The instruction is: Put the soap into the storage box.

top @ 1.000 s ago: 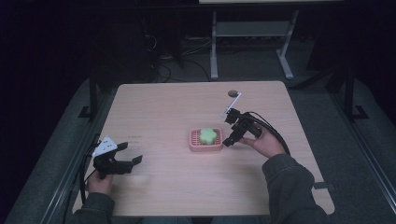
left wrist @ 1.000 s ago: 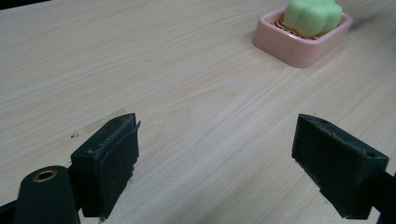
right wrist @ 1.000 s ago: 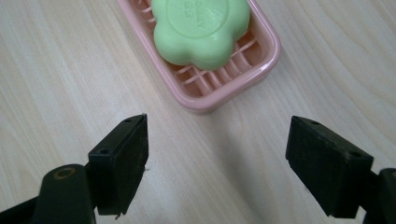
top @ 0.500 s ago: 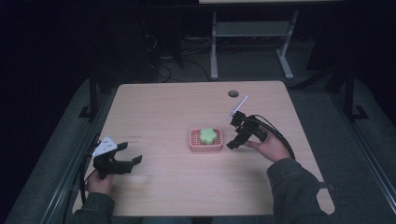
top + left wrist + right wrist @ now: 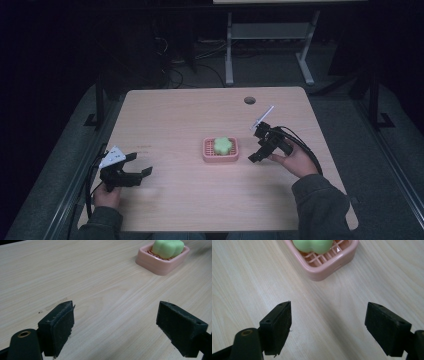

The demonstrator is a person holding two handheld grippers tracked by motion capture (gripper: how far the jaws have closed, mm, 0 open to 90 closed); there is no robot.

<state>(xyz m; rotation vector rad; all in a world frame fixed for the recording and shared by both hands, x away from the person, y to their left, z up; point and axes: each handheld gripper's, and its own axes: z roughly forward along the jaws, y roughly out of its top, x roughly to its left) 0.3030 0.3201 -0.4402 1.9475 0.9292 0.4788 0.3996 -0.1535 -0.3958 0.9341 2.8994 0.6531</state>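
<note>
Green flower-shaped soap [image 5: 223,145] sits in the pink slotted plastic soap dish [image 5: 206,155], mid tabletop [image 5: 190,110]. My right tongs [image 5: 255,156] are agape just beside the dish, empty; left tongs [image 5: 141,172] also agape, parked near the front-left edge. To grab well: straddle the soap above the dish rim, squeeze on its flanks, lift straight. Plenty of bare wood all round; watch the left edge
</note>
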